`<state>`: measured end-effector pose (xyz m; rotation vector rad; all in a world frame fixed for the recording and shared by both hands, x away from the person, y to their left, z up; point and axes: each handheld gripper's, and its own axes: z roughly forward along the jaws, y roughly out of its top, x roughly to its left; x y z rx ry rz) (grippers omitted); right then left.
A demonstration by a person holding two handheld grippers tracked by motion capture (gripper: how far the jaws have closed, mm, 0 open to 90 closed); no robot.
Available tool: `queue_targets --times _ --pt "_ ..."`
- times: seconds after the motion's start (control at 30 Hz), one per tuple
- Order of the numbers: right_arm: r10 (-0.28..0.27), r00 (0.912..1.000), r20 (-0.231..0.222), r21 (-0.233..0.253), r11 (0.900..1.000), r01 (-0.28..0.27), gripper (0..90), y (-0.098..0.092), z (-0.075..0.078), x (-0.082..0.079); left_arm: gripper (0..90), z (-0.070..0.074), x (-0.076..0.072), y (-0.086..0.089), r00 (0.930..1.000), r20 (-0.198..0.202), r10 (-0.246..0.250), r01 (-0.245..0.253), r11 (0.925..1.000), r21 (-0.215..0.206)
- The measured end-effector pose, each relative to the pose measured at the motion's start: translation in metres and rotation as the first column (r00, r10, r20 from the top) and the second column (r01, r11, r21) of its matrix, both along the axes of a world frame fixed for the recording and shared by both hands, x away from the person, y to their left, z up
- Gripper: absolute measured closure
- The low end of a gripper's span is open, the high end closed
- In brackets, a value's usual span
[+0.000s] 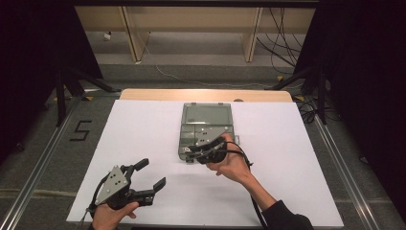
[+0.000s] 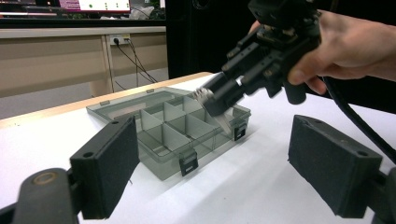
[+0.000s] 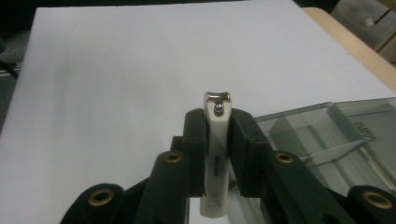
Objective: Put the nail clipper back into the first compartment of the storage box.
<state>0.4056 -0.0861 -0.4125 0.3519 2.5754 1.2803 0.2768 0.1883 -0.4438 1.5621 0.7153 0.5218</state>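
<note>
Overhead, the right gripper (image 1: 203, 152) hovers at the lower edge of the open compartment box (image 1: 207, 125), centre frame; bare white sheet (image 1: 143, 139) lies all round. The left gripper (image 1: 149, 176), lower left, stands spread and empty. In the right gripper view, the jaws pinch a nail clipper (image 3: 217, 154), long axis pointing up-frame, metal head uppermost.

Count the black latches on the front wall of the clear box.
2. Seen in the left gripper view, one latch sits at the near corner of the box, and the other latch is farther right, below the right gripper.
</note>
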Motion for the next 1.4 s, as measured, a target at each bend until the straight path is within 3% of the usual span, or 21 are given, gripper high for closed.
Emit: queue_targets --times 0.33,0.4,0.73,0.93,1.03,1.07,1.4 --pt "-0.079 0.9967 0.021 0.032 0.996 0.078 77.1 -0.001 0.008 0.024 15.7 -0.001 0.001 0.000 1.0000 0.005 -0.005 0.005 0.9999 -0.010" --pt "-0.100 0.9947 0.024 0.041 0.994 0.099 77.1 0.001 0.008 0.031 15.6 0.000 0.000 0.000 1.0000 -0.003 0.002 -0.002 1.0000 0.004" --pt "-0.147 0.9888 0.027 0.043 0.988 0.146 77.1 0.006 0.012 0.049 15.6 -0.001 0.001 0.000 1.0000 0.006 -0.003 0.003 1.0000 -0.006" --pt "-0.181 0.9829 0.033 0.037 0.983 0.180 77.1 0.015 0.010 0.060 15.6 -0.001 0.000 0.000 1.0000 -0.004 -0.005 0.005 1.0000 0.002" --pt "-0.191 0.9812 0.025 0.040 0.981 0.190 77.1 0.019 0.008 0.064 15.6 -0.001 0.001 -0.001 1.0000 0.000 -0.009 0.009 0.9999 -0.012" --pt "-0.195 0.9805 0.024 0.042 0.980 0.194 77.1 0.020 0.007 0.066 15.7 0.000 0.000 0.001 1.0000 0.000 -0.005 0.005 1.0000 0.003" --pt "-0.240 0.9707 -0.003 0.032 0.970 0.240 77.1 0.029 -0.003 0.079 15.6 0.000 0.000 0.001 1.0000 0.006 -0.006 0.006 1.0000 0.004"
